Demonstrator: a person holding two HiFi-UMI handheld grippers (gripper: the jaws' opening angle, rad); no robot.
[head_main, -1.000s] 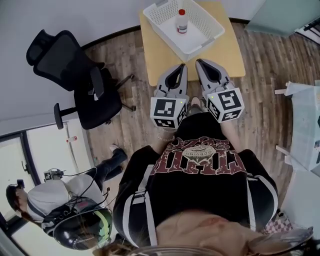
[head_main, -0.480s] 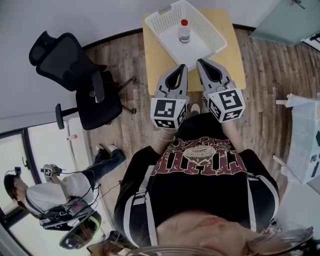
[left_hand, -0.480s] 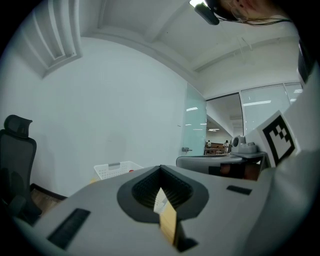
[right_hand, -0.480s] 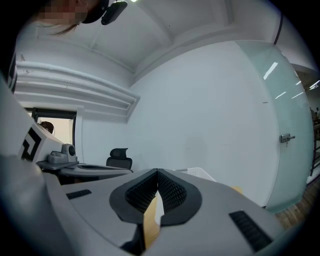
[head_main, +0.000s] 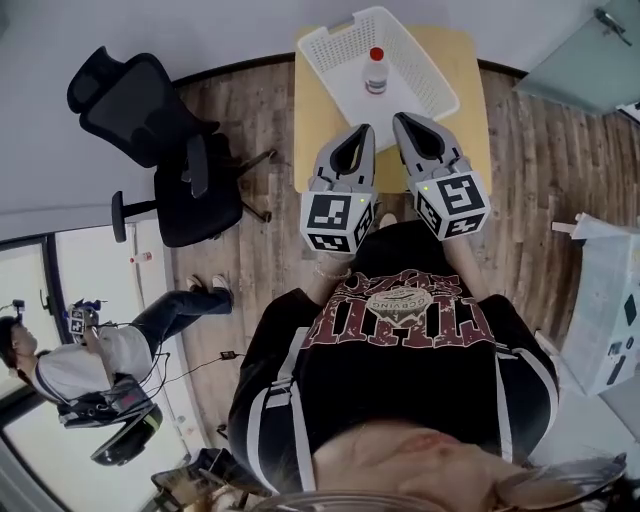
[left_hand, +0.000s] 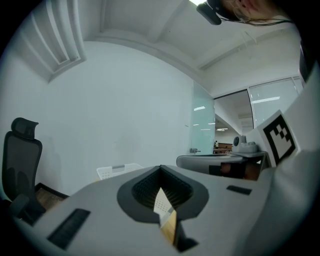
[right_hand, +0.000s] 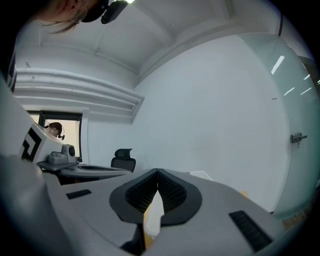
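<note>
Claws first: the left claw (head_main: 362, 130) and the right claw (head_main: 400, 121) each have their jaws pressed together at the tips, with nothing pinched. Each gripper view shows only a sliver of white mesh and yellow board through the slit below the tips.

Far left, a black mesh-backed office chair (head_main: 150, 130) stands on the brown plank floor (head_main: 250, 200), well apart from the table's left edge. That leaves a strip of open floor between them.

The left claw's marker cube (head_main: 337, 222) shows a black-and-white square pattern with no letters. Its tip lies over the near part of the pale yellow square tabletop (head_main: 475, 100), close to the near corner of the white plastic mesh basket (head_main: 335, 45).

The basket sits skewed on the table, its far-left side reaching about to the table's left edge. Upright inside it, near the middle, stands a small clear bottle with a red cap (head_main: 376, 72) (its label is too small for me to read).

The right claw is just beside the left, its tip also close to the basket's near rim. Its cube (head_main: 455, 205) also carries a pattern and no words.

Bare tabletop lies right of the basket, with more plank floor beyond the right edge. The lettering on the black printed shirt (head_main: 400, 310) is upside down and I cannot read it.
</note>
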